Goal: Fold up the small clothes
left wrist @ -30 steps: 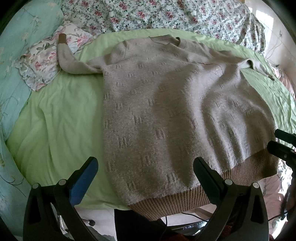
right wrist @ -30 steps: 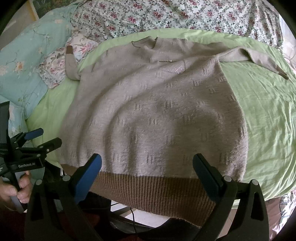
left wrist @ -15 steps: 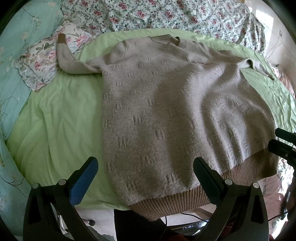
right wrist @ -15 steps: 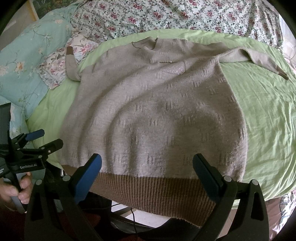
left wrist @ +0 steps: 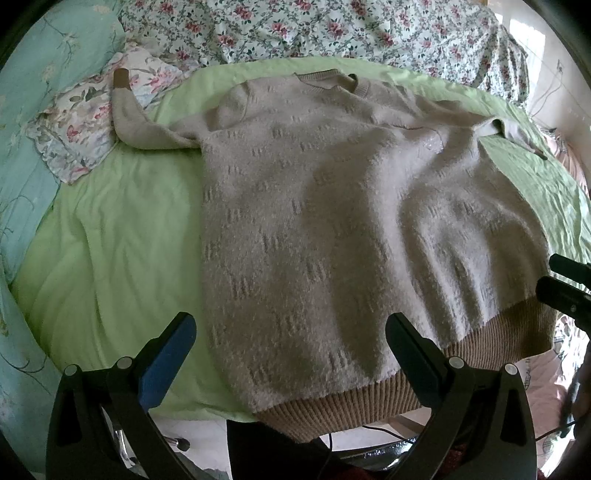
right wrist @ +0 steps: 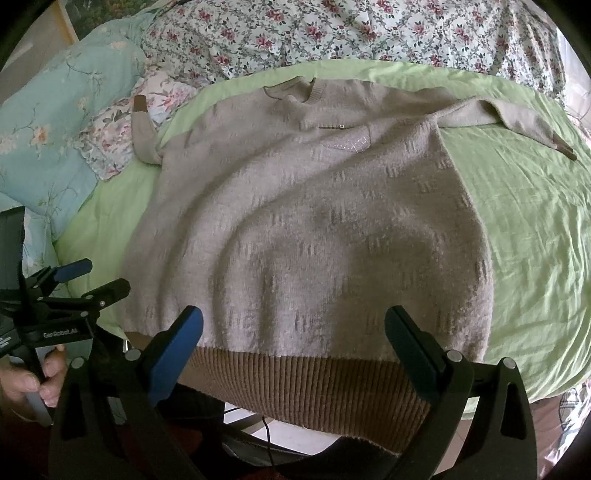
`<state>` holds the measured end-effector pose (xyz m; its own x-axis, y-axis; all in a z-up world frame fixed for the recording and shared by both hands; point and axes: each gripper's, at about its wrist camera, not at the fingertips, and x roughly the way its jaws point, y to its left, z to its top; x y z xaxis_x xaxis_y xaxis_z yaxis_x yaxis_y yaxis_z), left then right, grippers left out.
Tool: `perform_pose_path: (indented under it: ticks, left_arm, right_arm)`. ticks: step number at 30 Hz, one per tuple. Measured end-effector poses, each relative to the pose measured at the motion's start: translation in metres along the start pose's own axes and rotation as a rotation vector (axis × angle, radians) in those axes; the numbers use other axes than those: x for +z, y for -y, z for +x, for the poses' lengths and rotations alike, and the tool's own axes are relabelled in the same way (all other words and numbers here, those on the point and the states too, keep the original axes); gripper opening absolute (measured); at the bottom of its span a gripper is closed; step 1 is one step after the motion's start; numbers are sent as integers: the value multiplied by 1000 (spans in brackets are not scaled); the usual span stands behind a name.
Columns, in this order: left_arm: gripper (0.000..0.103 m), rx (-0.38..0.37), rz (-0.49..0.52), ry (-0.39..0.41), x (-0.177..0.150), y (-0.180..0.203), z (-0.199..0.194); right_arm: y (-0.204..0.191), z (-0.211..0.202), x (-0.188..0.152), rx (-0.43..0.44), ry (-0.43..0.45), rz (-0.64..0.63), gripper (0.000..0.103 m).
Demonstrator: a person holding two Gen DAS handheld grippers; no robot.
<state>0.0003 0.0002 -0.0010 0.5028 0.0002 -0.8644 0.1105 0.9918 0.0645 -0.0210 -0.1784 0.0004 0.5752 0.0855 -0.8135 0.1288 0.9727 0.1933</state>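
A beige knit sweater (left wrist: pixel 332 206) with a brown ribbed hem lies flat on a light green bedsheet (left wrist: pixel 110 240), collar at the far side, both sleeves spread outward. It also shows in the right wrist view (right wrist: pixel 314 229). Its hem hangs over the near bed edge. My left gripper (left wrist: pixel 291 343) is open and empty, hovering over the sweater's lower left part. My right gripper (right wrist: pixel 293 338) is open and empty above the hem. The left gripper also shows at the left edge of the right wrist view (right wrist: pixel 88 278), beside the sweater's left hem corner.
A floral quilt (left wrist: pixel 332 29) is bunched along the far side of the bed. A teal floral pillow (right wrist: pixel 44 122) and a small floral cloth (left wrist: pixel 81 129) lie at the left; the left sleeve's cuff rests on the cloth. Floor and a cable show below the bed edge.
Almost nothing has moved. Both grippers stay open over the hem end of the sweater, with only a slight drift of the views.
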Motion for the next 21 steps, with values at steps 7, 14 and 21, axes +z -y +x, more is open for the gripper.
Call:
perform_pose_path:
  ticks: [7,14,21]
  left_arm:
    - [102,-1,-3,-19,3,3,3]
    - [102,-6,-13,20,8,2,8]
    - [102,-35,-48,41,18,-5,16]
  right_arm:
    - [0,0,1,-2,-4,3,99]
    - [5,4,5,-6,16,9,99]
    - [20,6,9,-10,44,34,99]
